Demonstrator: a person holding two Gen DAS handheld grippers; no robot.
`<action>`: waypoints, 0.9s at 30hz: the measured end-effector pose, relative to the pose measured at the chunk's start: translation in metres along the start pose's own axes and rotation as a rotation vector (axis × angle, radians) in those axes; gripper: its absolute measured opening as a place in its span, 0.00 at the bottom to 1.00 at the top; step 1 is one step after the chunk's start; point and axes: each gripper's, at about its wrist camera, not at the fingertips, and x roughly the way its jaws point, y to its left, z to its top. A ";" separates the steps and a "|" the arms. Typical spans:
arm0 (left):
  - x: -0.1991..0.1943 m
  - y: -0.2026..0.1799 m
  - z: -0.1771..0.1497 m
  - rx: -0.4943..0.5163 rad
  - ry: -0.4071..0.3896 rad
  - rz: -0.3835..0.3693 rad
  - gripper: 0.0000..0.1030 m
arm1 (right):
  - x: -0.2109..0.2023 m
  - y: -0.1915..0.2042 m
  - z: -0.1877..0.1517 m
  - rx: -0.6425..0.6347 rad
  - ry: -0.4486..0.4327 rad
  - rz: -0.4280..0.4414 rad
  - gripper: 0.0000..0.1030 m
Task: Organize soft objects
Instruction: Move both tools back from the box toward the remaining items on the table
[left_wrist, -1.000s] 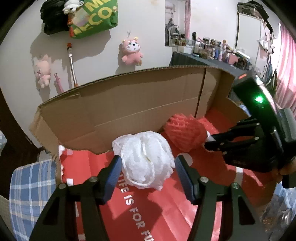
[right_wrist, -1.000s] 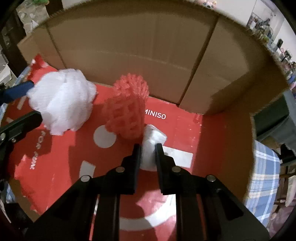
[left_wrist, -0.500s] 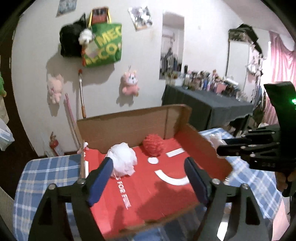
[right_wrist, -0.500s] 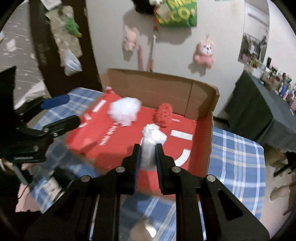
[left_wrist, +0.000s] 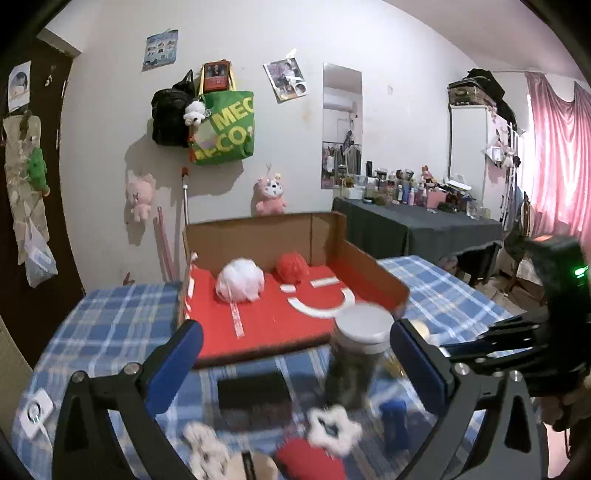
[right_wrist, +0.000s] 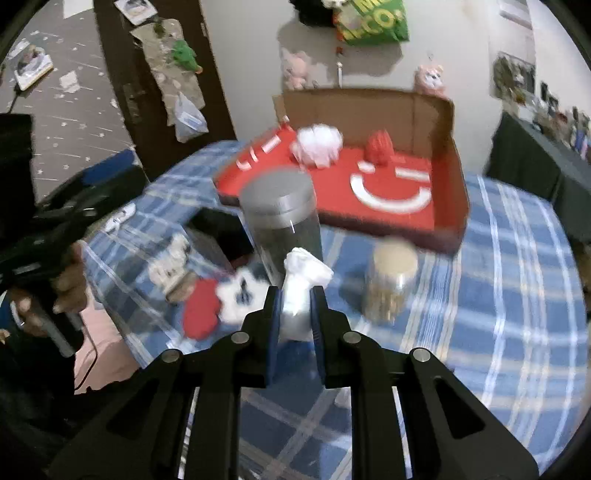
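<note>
A white mesh puff (left_wrist: 240, 280) and a red mesh puff (left_wrist: 293, 267) lie in the red-lined cardboard box (left_wrist: 258, 325) on the checked table; both show in the right wrist view, white (right_wrist: 319, 146) and red (right_wrist: 379, 145). My left gripper (left_wrist: 295, 354) is open and empty, well back from the box. My right gripper (right_wrist: 294, 314) is shut on a white soft wad (right_wrist: 301, 284), held above the table in front of the box. A red soft item (right_wrist: 201, 308) and a white flower-shaped one (right_wrist: 242, 291) lie on the table below.
A tall grey-lidded jar (right_wrist: 282, 221) and a shorter tan-lidded jar (right_wrist: 388, 284) stand on the table (right_wrist: 498, 277) before the box. A black flat object (left_wrist: 253, 393) lies near the left gripper. A white tag (left_wrist: 35, 413) sits at the table's left edge.
Both grippers have pulled far back out of the box. The white puff stays in the box, released. The right gripper carried the white wad out with it.
</note>
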 end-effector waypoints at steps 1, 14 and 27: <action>-0.002 -0.002 -0.007 -0.001 0.002 -0.001 1.00 | 0.007 -0.002 -0.008 0.015 0.012 -0.009 0.15; -0.003 -0.018 -0.090 -0.073 0.058 0.039 1.00 | 0.051 0.004 -0.058 -0.003 0.042 -0.196 0.20; 0.017 -0.013 -0.123 -0.142 0.120 0.017 1.00 | 0.026 0.008 -0.073 0.049 -0.131 -0.251 0.68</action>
